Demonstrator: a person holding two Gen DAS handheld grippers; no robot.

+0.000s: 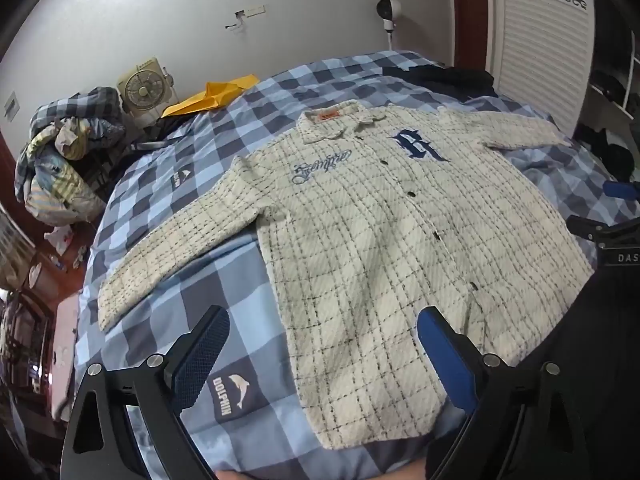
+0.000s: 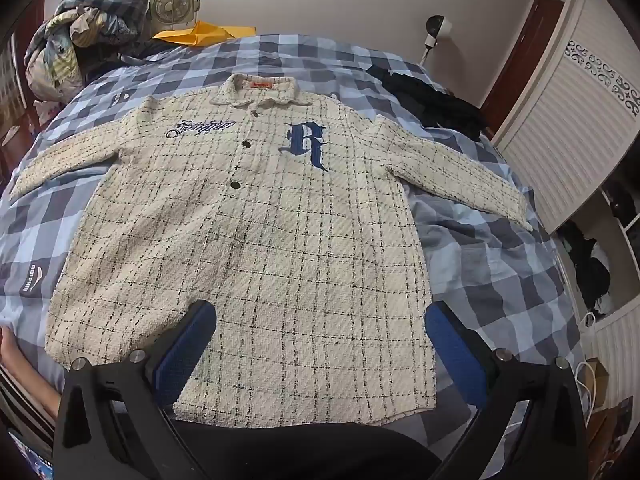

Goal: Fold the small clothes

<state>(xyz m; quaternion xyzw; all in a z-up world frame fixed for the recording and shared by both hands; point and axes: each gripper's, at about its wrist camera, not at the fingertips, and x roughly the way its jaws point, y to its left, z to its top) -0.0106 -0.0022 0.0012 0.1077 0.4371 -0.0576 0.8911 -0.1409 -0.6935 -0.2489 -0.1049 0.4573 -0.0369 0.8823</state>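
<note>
My left fingers (image 1: pixel 320 354) are spread about as wide as they go and grip nothing — one blue pad hangs over the checked bedcover (image 1: pixel 168 300), the other over the lower hem of the jacket (image 1: pixel 360 240), and I cannot tell whether either pad brushes the cloth. My right fingers (image 2: pixel 320 346) are just as wide apart and empty too, both pads poised above the jacket's (image 2: pixel 248 240) bottom edge, one near the hem's middle and one at its side seam. The jacket lies flat and face up on the bed, buttoned, collar away from me, both sleeves stretched out to the sides. It is cream tweed crossed by thin dark lines, with dark round buttons down the front. One side of the chest carries a large blue gothic letter "R" (image 2: pixel 306 146); the other carries blue cursive script (image 2: pixel 200 128) that I cannot read for certain. Inside the collar sits a small orange label (image 2: pixel 262 86), its lettering too small to make out. The bedcover — blue, grey and pale checks — bears a patch (image 1: pixel 231 394) reading "DOLPHIN" beside a white dolphin figure. In the left view, the black body of my other tool (image 1: pixel 624 256) shows the white letters "DAS" at the frame's edge.
</note>
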